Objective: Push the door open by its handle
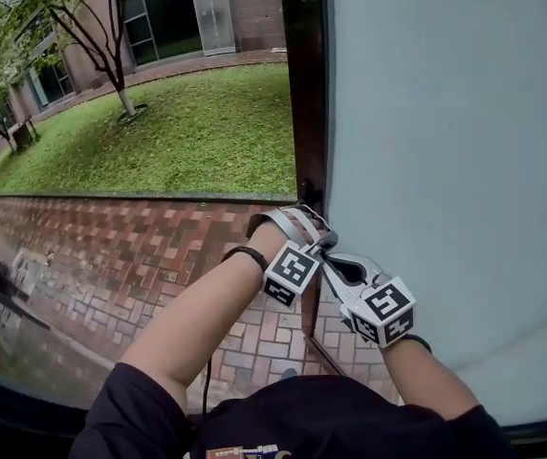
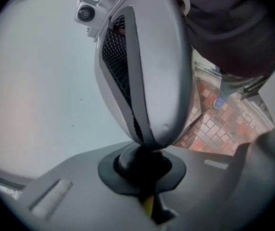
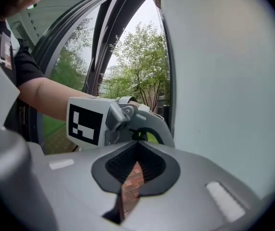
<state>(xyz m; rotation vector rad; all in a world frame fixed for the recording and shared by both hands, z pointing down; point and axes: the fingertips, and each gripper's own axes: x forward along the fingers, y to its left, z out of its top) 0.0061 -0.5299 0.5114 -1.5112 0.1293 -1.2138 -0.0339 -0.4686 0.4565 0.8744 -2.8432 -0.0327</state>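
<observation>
At the doorway, the door [image 1: 446,161] stands wide open, so the push looks almost done. Past its dark edge [image 1: 304,103] you can see bricks [image 1: 130,247], grass [image 1: 187,132] and trees [image 1: 92,27]. I think this is the last bit of the job. The door only needs to go a little more, or be kept from swinging shut.

The left tongs [image 2: 142,166] are shut tight, with nothing in them. The right tongs [image 3: 137,146] are shut too. Their tips meet, and only bricks show through the gap behind the tips. So nothing is being gripped. If the door is being pushed, it is with the closed noses or sides of the tongs, not with a pinch.

Both tongs sit low by the door's dark edge, very close to each other. The left tongs are right at the edge. The right tongs are just beside them, in front of the pale face of the door. In the left gripper view the nose of the right tongs fills most of the picture, so the two are nearly nose to nose. I cannot tell if either one really touches the door.

I cannot see a clear handle. There is a small dark bit [image 1: 310,197] on the edge just above the left tongs, but it is too small to say what it is. The next move calls for finding the handle and pushing on it steadily, out toward the bricks, without slipping off.
</observation>
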